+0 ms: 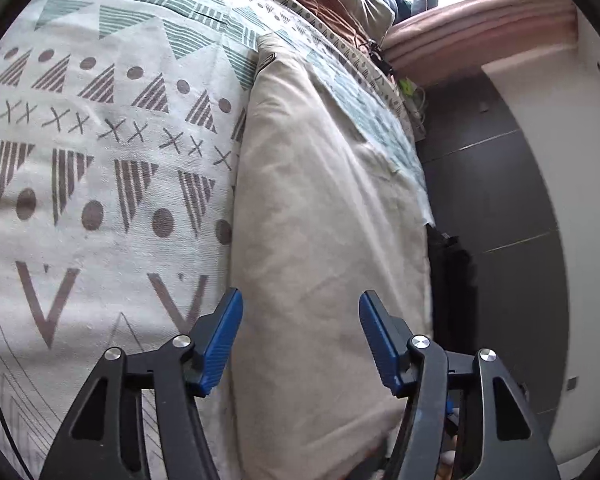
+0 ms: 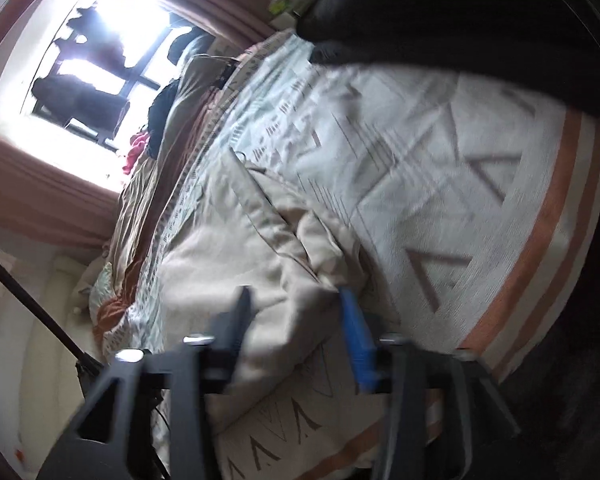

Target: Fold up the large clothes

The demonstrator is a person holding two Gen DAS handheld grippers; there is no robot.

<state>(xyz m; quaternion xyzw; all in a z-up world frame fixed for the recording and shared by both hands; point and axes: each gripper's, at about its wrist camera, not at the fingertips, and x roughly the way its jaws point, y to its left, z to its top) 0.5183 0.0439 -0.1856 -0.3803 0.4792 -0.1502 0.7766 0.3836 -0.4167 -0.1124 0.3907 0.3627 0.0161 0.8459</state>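
Beige garment (image 1: 324, 220) is laid lengthwise straight ahead on the bed (image 1: 80, 160), nearer the spread, empty left hand-held gripper (image 1: 300, 308).

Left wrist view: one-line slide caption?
Open left tongs hover over a folded beige garment lying on a geometric-patterned bedspread.

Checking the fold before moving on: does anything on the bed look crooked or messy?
The beige garment lies in a fairly straight strip in the left view, but its near end is bunched and wrinkled in the blurred right view, on the patterned bedspread.
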